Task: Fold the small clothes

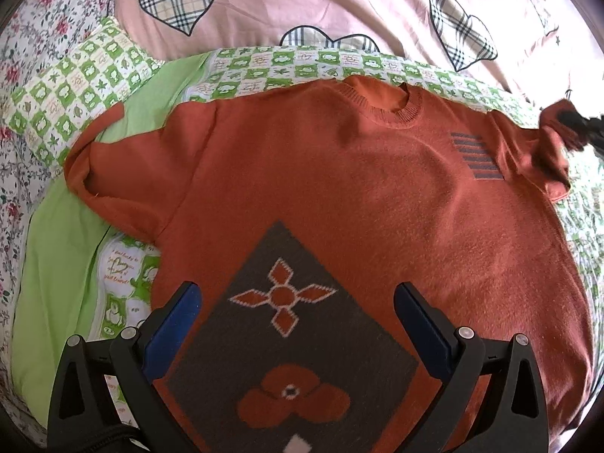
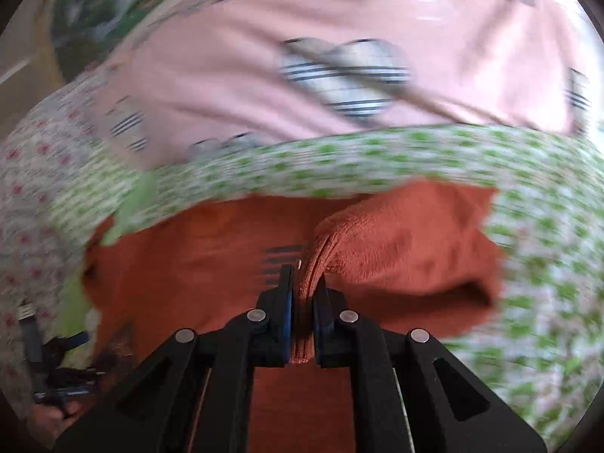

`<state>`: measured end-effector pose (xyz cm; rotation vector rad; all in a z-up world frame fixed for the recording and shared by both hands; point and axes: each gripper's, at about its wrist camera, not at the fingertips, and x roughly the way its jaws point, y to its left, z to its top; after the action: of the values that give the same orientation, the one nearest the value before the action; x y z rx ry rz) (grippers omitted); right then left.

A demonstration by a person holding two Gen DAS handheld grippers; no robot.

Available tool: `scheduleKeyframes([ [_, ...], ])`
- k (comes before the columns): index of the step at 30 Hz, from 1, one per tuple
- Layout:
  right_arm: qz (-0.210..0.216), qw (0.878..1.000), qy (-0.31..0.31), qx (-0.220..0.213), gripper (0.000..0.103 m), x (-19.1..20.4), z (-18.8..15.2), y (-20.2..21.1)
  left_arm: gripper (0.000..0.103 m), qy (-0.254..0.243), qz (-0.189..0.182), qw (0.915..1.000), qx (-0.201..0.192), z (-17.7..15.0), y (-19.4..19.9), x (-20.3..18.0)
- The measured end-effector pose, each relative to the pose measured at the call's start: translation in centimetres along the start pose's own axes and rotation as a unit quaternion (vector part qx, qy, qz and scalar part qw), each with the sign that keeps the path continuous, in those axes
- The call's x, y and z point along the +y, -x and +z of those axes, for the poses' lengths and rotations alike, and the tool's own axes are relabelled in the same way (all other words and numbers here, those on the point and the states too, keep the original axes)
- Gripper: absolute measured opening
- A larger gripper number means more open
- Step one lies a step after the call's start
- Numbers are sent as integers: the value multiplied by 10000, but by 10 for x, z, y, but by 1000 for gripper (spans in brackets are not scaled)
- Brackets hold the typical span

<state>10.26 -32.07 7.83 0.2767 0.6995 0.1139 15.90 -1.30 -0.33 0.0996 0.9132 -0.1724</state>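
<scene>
A rust-orange knit sweater (image 1: 339, 173) lies front up on the bed, neck away from me, with a grey diamond patch (image 1: 287, 339) and a grey stripe badge (image 1: 476, 155). My left gripper (image 1: 298, 294) is open and empty, hovering over the grey patch near the hem. My right gripper (image 2: 302, 283) is shut on the ribbed cuff of the sweater's right sleeve (image 2: 400, 249) and holds it lifted beside the stripe badge (image 2: 281, 260). That gripper shows in the left wrist view at the far right (image 1: 566, 120). The left sleeve (image 1: 113, 166) lies bunched.
The sweater lies on a green and white checked sheet (image 1: 264, 68). A pink quilt with plaid hearts (image 1: 339, 7) lies behind it. A checked pillow (image 1: 75, 90) and a floral cover (image 1: 30, 56) are at the left. The right wrist view is motion blurred.
</scene>
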Motion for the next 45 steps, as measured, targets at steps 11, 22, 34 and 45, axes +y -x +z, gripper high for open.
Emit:
scheduleKeyframes([
  [11, 1891, 9715, 646, 1273, 10, 159, -22, -127, 102, 270, -211, 9994, -33, -10, 7, 36],
  [22, 2023, 9665, 233, 1562, 49, 164, -43, -180, 102, 284, -356, 9989, 111, 8, -22, 40],
  [34, 1326, 9842, -715, 927, 49, 39, -60, -96, 102, -168, -478, 9986, -160, 57, -69, 31],
  [45, 1300, 9796, -1164, 1000, 49, 10, -93, -88, 77, -2714, -149, 9623, -64, 65, -111, -35],
])
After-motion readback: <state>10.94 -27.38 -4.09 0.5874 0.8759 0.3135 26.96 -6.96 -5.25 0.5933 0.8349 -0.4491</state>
